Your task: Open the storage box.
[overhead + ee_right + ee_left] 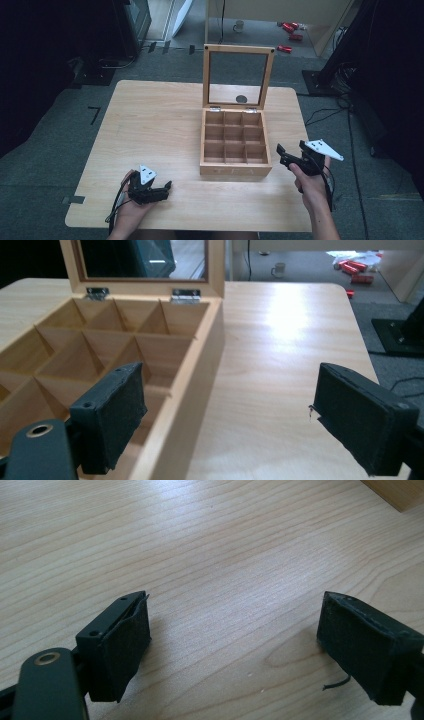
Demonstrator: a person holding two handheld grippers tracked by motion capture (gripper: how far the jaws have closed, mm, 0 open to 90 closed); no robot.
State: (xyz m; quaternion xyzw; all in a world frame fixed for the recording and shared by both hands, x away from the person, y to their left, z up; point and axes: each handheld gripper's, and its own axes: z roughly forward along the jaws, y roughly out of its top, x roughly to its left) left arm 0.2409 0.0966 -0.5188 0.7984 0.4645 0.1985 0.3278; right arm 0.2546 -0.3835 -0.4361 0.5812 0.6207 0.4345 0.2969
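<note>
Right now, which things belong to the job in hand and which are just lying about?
In the job:
wooden tea box, lid up, compartments empty
right gripper, open beside it
left gripper, open

Lying about:
red cans on the floor
white mug

A white mug point(239, 25) and red cans point(290, 30) sit on the grey floor point(60, 145) behind the table.

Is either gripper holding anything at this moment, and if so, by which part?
Nothing is held. The left gripper is open over bare table; the right gripper is open beside the wooden box, its jaws straddling the box's right wall without touching.
</note>
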